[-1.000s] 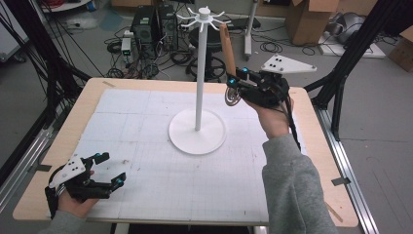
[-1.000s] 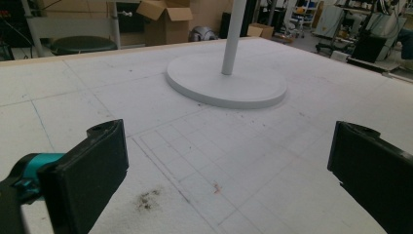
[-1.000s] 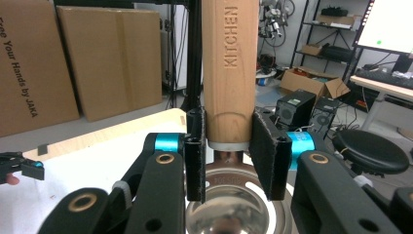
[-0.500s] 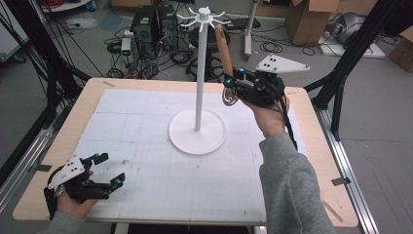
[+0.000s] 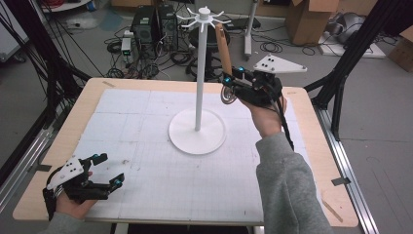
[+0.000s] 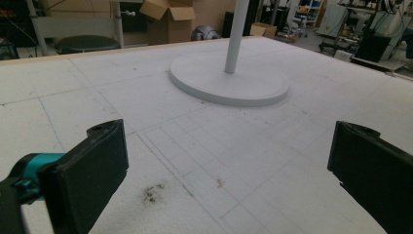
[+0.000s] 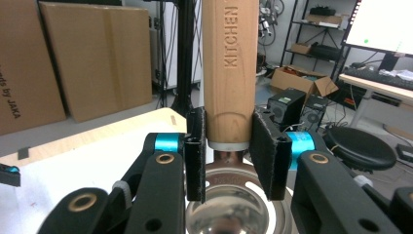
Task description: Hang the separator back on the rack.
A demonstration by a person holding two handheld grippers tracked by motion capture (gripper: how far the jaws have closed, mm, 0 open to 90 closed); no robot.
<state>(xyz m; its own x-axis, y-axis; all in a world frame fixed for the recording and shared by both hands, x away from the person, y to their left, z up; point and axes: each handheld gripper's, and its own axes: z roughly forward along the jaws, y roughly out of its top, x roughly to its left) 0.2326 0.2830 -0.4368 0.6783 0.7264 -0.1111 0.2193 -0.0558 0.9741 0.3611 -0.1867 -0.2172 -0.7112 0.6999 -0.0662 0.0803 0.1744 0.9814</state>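
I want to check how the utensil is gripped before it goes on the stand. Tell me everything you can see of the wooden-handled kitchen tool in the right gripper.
The kitchen tool has a round, light wooden handle with KITCHEN stamped along it, a pale collar at its lower end, and a shiny metal head with slots below. The right gripper is shut on the handle's lower end, one black pad on each side. In the high view the tool stands nearly upright, handle up, its top close to the prongs of the white stand; whether it touches one is unclear.

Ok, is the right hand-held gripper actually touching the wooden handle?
Touching. In the right gripper view the right hand-held gripper has both black pads pressed against the wooden handle, with no gap on either side.
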